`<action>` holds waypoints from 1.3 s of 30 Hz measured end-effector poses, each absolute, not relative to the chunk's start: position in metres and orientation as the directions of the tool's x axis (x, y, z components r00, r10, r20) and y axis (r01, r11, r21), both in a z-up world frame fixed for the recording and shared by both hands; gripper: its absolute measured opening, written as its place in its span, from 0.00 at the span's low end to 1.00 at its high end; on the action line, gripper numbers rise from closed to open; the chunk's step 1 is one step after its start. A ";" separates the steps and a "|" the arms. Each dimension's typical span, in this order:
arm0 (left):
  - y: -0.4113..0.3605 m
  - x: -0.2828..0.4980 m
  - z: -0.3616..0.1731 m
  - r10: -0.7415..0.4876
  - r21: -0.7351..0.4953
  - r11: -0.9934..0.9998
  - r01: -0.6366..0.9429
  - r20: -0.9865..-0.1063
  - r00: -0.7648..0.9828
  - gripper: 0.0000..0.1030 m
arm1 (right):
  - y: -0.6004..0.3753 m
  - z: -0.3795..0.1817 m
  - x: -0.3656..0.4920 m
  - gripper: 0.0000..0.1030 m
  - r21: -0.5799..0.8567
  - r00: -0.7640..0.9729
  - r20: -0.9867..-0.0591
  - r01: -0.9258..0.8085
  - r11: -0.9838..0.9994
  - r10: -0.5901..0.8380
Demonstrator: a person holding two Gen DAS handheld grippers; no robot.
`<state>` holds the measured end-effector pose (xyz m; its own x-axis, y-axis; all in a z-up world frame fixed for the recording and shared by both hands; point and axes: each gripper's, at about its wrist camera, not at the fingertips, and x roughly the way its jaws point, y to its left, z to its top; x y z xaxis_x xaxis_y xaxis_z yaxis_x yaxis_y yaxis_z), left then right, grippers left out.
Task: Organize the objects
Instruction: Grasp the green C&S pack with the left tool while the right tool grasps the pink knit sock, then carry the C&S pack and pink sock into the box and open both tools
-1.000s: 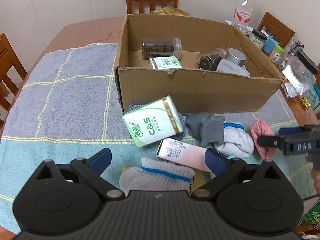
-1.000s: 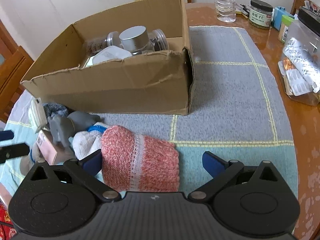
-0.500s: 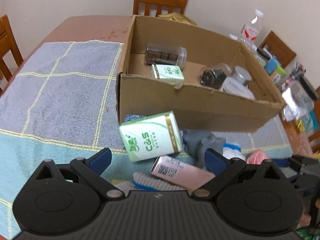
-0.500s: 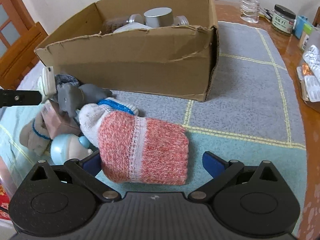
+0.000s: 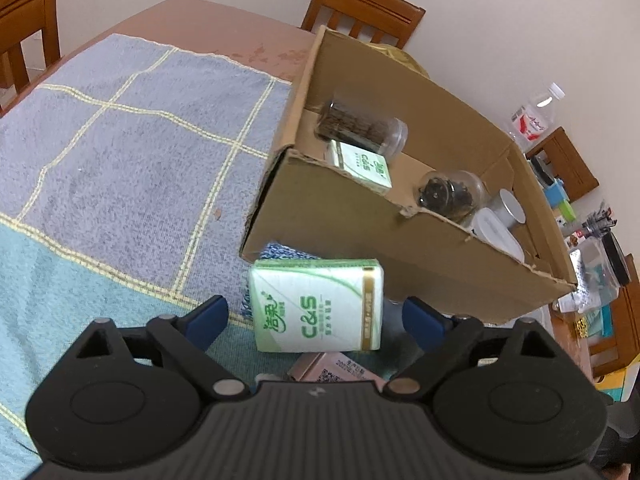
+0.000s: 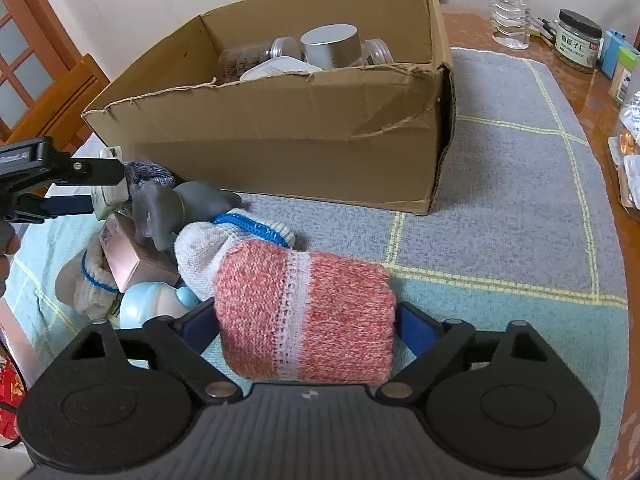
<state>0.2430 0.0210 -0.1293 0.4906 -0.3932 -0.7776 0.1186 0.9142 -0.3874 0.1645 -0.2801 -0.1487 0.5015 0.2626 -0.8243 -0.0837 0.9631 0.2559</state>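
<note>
A green and white tissue pack (image 5: 318,306) lies between the fingers of my left gripper (image 5: 316,316), which is open around it with gaps on both sides; this gripper also shows in the right wrist view (image 6: 86,188). A pink knitted sock (image 6: 306,310) lies between the fingers of my right gripper (image 6: 306,320), whose pads are close against its sides. The cardboard box (image 6: 280,128) stands behind, holding jars, a tissue pack (image 5: 362,166) and a metal tin (image 6: 330,46). Its front wall shows in the left wrist view (image 5: 360,236).
A grey elephant toy (image 6: 168,206), a pink box (image 6: 132,256), white socks with blue bands (image 6: 224,240) and a light blue bottle (image 6: 152,304) lie in front of the box. A water bottle (image 6: 508,0), jars and containers (image 6: 578,40) stand at the right. Wooden chairs (image 5: 360,8) surround the table.
My left gripper has moved forward and tilted, bringing the tissue pack between its fingers. My right gripper has moved in on the pink sock and its fingers have narrowed around it.
</note>
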 end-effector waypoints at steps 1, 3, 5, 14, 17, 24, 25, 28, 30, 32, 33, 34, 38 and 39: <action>0.021 0.243 -0.130 -0.394 -0.388 0.914 0.119 -0.777 0.491 0.85 | -0.280 -0.148 0.164 0.88 0.259 0.502 -0.823 -0.086 0.962 0.266; 0.020 0.245 -0.130 -0.396 -0.390 0.913 0.120 -0.777 0.489 0.80 | -0.280 -0.148 0.165 0.85 0.265 0.501 -0.822 -0.085 0.960 0.271; 0.021 0.244 -0.129 -0.393 -0.387 0.914 0.119 -0.775 0.494 0.75 | -0.280 -0.146 0.165 0.82 0.273 0.501 -0.820 -0.083 0.959 0.277; 0.024 0.245 -0.124 -0.377 -0.357 0.924 0.138 -0.780 0.500 0.62 | -0.278 -0.132 0.158 0.72 0.238 0.518 -0.819 -0.085 0.968 0.247; 0.023 0.244 -0.121 -0.370 -0.340 0.928 0.154 -0.782 0.502 0.62 | -0.276 -0.127 0.154 0.71 0.208 0.525 -0.821 -0.092 0.974 0.225; 0.020 0.242 -0.112 -0.347 -0.277 0.937 0.212 -0.800 0.489 0.62 | -0.273 -0.121 0.150 0.71 0.126 0.534 -0.829 -0.110 0.986 0.166; 0.019 0.242 -0.111 -0.345 -0.270 0.938 0.219 -0.803 0.486 0.62 | -0.274 -0.121 0.150 0.71 0.120 0.533 -0.831 -0.108 0.987 0.159; 0.017 0.240 -0.106 -0.337 -0.242 0.937 0.251 -0.811 0.477 0.62 | -0.273 -0.121 0.151 0.71 0.102 0.525 -0.839 -0.107 0.989 0.143; 0.015 0.238 -0.101 -0.333 -0.220 0.935 0.279 -0.816 0.473 0.62 | -0.273 -0.120 0.151 0.71 0.084 0.521 -0.844 -0.111 0.990 0.130; 0.013 0.236 -0.096 -0.328 -0.200 0.932 0.302 -0.819 0.471 0.62 | -0.273 -0.116 0.151 0.71 0.066 0.518 -0.847 -0.121 0.990 0.120; 0.013 0.235 -0.093 -0.327 -0.190 0.930 0.315 -0.819 0.471 0.62 | -0.273 -0.113 0.151 0.71 0.061 0.518 -0.847 -0.125 0.990 0.118; 0.012 0.234 -0.088 -0.329 -0.182 0.926 0.331 -0.821 0.467 0.62 | -0.273 -0.110 0.151 0.71 0.057 0.518 -0.848 -0.131 0.990 0.118; 0.008 0.229 -0.070 -0.337 -0.145 0.901 0.409 -0.827 0.451 0.62 | -0.272 -0.092 0.151 0.71 0.045 0.521 -0.845 -0.161 0.986 0.124; 0.007 0.227 -0.064 -0.341 -0.135 0.893 0.430 -0.827 0.447 0.62 | -0.272 -0.086 0.150 0.71 0.046 0.524 -0.842 -0.171 0.984 0.130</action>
<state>0.2272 0.0073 -0.0635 0.4468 -0.3406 -0.8273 0.4298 0.8927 -0.1354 0.1504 -0.2720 -0.0864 0.5239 0.1305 -0.8417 -0.1706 0.9842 0.0464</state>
